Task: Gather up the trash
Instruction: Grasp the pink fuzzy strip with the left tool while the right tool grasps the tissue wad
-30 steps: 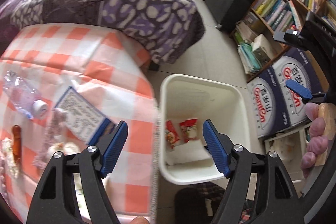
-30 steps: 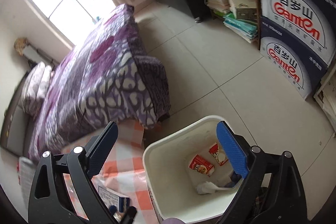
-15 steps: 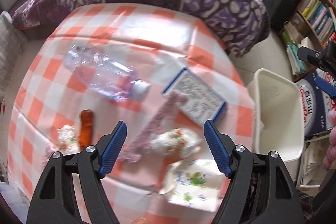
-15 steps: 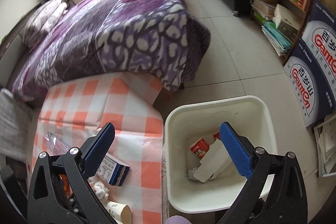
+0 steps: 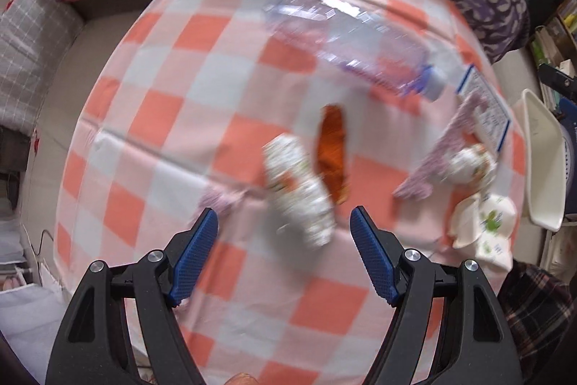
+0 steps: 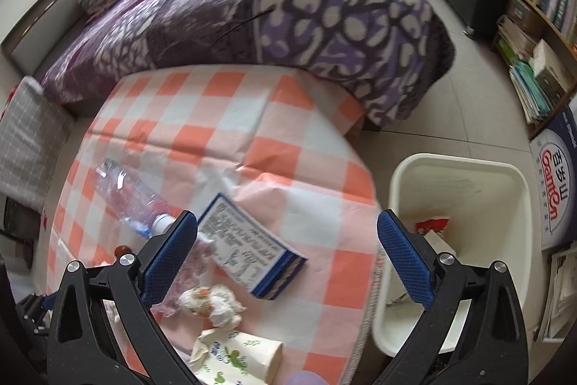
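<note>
The white bin (image 6: 458,175) stands on the floor just beside the checked table (image 6: 230,118) and holds a few pieces already, a red wrapper (image 6: 432,225) among them, so collection is under way but far from done. On the table, near the bin-side edge, lie a blue-edged box (image 6: 249,249), a paper cup (image 6: 249,358) and a crumpled tissue (image 6: 212,303); farther from the bin lie a plastic bottle (image 5: 346,38), an orange wrapper (image 5: 333,154) and a crumpled white wrapper (image 5: 299,193). The left gripper (image 5: 285,249) hangs over that wrapper, jaws apart and empty. The right gripper (image 6: 286,260) gapes wide, holding nothing.
</note>
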`<move>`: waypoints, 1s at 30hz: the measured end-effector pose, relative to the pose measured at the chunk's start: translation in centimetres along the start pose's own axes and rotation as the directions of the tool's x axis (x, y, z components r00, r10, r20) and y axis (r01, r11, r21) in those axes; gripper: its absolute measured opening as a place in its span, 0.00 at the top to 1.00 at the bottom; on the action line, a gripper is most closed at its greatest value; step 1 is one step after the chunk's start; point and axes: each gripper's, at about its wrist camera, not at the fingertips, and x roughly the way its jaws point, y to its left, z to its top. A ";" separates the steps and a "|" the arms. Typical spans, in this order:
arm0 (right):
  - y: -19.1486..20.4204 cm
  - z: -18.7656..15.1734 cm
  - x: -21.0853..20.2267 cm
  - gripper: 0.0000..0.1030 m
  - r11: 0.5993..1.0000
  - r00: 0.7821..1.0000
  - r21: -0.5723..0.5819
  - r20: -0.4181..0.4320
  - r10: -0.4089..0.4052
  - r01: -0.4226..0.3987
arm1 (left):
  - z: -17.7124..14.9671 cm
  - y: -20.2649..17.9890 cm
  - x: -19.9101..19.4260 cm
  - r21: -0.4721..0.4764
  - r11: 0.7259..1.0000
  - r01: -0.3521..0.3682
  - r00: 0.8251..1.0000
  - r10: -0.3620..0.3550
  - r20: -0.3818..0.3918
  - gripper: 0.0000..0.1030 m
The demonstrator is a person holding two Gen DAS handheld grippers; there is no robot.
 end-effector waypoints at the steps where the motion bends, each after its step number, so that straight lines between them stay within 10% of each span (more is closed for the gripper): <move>1: 0.7 -0.1 0.2 0.07 1.000 1.000 -0.015 -0.005 0.008 -0.008 | -0.4 1.2 0.5 -0.008 1.000 0.005 1.000 -0.005 -0.026 0.28; 12: 8.8 -2.3 1.7 0.07 0.970 0.986 -0.180 -0.071 0.152 -0.162 | -4.1 8.4 4.7 -0.088 0.995 0.039 0.988 -0.052 -0.148 0.29; 19: 14.4 -4.2 2.7 0.07 0.913 0.951 -0.270 -0.135 0.279 -0.307 | -6.0 9.8 4.7 -0.085 0.992 0.089 0.990 -0.097 -0.103 0.71; 25: 19.0 -6.3 3.5 0.09 0.842 0.899 -0.319 -0.206 0.386 -0.435 | -7.0 12.0 4.1 -0.158 0.986 0.043 0.996 -0.055 -0.070 0.73; 30: 22.6 -8.9 4.8 0.28 0.809 0.925 -0.452 -0.233 0.300 -0.376 | -7.7 14.7 3.3 -0.219 0.975 0.025 0.999 -0.034 -0.034 0.73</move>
